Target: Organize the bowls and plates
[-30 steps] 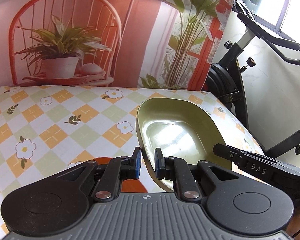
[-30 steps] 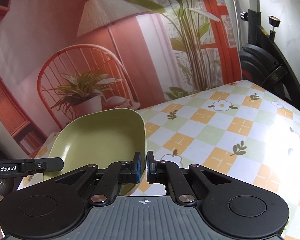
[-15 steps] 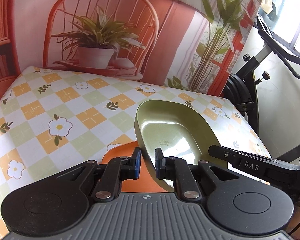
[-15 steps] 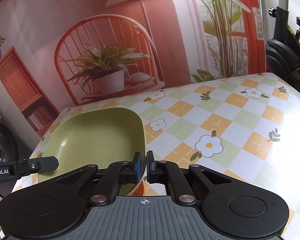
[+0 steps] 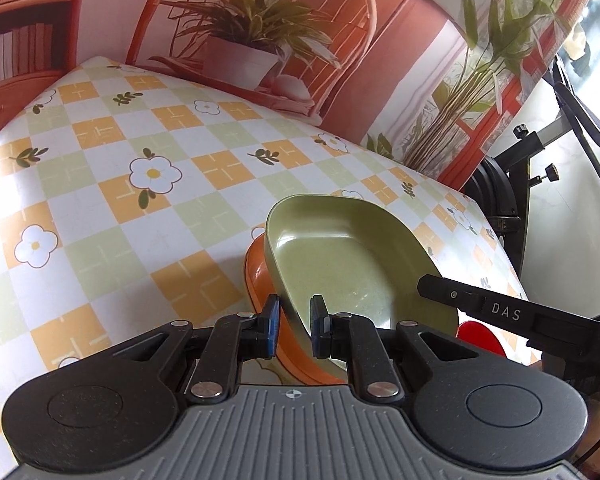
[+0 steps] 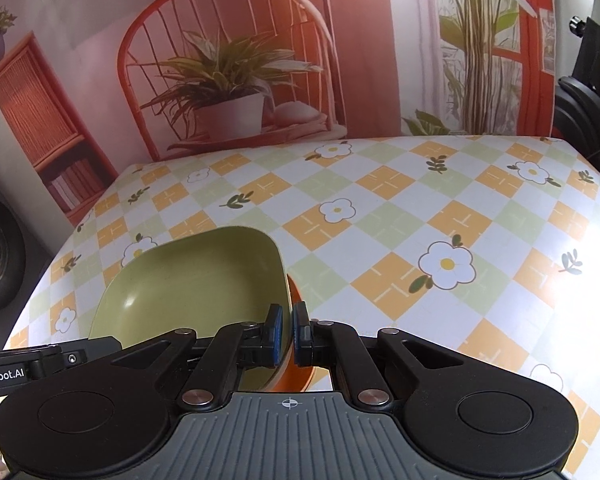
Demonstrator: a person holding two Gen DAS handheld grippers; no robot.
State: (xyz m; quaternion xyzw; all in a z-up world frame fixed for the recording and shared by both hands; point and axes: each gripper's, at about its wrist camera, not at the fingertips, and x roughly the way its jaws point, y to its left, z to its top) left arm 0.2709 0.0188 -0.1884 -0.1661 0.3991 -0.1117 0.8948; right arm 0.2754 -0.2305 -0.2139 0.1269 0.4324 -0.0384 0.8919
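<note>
A green square plate (image 5: 340,256) hangs just above an orange plate (image 5: 260,276) on the checked tablecloth. My left gripper (image 5: 294,330) is shut on the green plate's left rim, one blue pad on each side. Seen from the right wrist, the same green plate (image 6: 188,280) has its right rim pinched by my right gripper (image 6: 287,334), also shut. A strip of the orange plate (image 6: 296,360) peeks out beneath it. A small red object (image 5: 478,334) shows under the green plate's far side; what it is I cannot tell.
The floral checked tablecloth (image 6: 420,216) covers the table (image 5: 140,184). A printed backdrop with a chair and plants hangs behind. An exercise bike (image 5: 540,168) stands off the table's right end. A shelf and a wheel lie left of the table edge (image 6: 4,264).
Both grippers have lowered and tilted downward with the green plate. The orange plate underneath has come further into view, close beneath the green one.
</note>
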